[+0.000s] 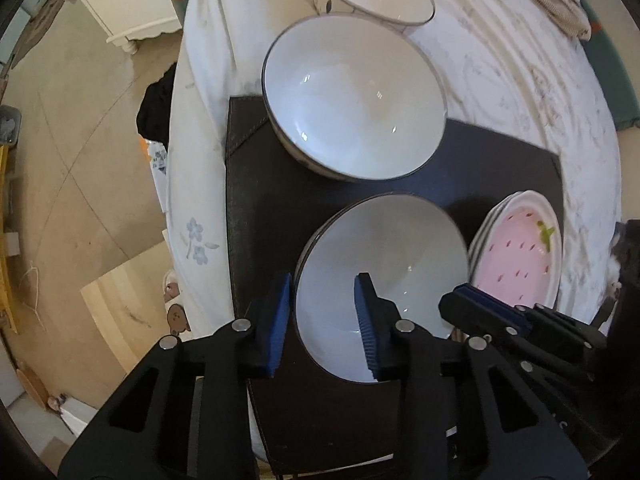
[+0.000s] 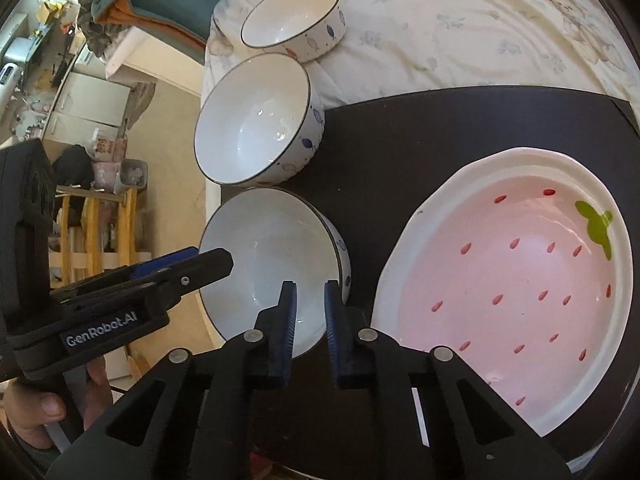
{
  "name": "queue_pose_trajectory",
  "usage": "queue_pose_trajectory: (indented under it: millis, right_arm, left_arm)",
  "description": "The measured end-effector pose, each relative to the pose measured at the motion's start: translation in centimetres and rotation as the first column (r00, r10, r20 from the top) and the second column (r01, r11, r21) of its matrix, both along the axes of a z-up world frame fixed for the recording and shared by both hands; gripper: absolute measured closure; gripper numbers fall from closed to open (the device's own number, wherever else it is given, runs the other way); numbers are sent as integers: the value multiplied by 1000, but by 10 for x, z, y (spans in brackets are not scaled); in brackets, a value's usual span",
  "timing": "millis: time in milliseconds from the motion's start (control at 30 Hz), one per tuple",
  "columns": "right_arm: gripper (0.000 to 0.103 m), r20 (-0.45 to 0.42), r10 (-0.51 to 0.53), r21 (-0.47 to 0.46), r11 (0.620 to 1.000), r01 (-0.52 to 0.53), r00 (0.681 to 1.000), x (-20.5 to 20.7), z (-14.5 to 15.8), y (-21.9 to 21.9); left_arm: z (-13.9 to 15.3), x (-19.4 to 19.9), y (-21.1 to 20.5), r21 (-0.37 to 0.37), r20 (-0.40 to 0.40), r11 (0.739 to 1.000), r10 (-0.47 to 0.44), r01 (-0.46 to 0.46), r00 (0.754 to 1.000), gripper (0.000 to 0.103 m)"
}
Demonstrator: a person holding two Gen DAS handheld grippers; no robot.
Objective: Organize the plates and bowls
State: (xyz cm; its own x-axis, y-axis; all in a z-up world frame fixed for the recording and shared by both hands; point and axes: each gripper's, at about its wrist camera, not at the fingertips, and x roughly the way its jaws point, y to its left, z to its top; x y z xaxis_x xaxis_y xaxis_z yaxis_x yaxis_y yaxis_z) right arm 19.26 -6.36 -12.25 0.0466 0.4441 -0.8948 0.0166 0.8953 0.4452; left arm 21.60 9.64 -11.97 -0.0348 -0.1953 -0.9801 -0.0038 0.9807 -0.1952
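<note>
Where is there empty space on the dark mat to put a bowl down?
The dark mat is bare beyond the pink strawberry plate, toward the white cloth, right of the middle bowl. It's crowded along the left edge, where the near bowl and middle bowl sit close together.

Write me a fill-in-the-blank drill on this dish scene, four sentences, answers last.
1. The left hand-held gripper straddles the rim of the nearest ___.
2. The pink plate carries a ___ pattern.
3. The nearest bowl and the plate stack sit on a dark ___.
4. Altogether, ___ bowls are visible.

Answers: bowl; strawberry; placemat; three
</note>
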Motion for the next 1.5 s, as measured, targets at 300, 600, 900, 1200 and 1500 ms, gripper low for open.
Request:
queue_pose_trajectory:
  millis: [300, 600, 900, 1200, 1500]
  right_arm:
    - [89, 35, -48, -22, 999, 48, 998, -3, 11, -13]
    - [89, -36, -6, -69, 998, 4, 999, 0, -17, 0]
    - [89, -37, 23, -160, 987, -29, 999, 7, -30, 18]
    - [89, 15, 54, -159, 986, -51, 998, -3, -16, 22]
    - [89, 91, 48, -108, 993, -38, 995, -13, 26, -17]
  left_arm:
    - [2, 0, 2, 12, 16, 1000, -4, 3, 1000, 81]
    - [-15, -3, -9, 99, -20, 992, -70, 72, 997, 89]
    - [-26, 6, -12, 154, -20, 983, -100, 102, 995, 99]
    - [3, -3, -4, 118, 56, 992, -55, 48, 997, 99]
    - [47, -19, -28, 63, 169, 997, -50, 40, 984, 99]
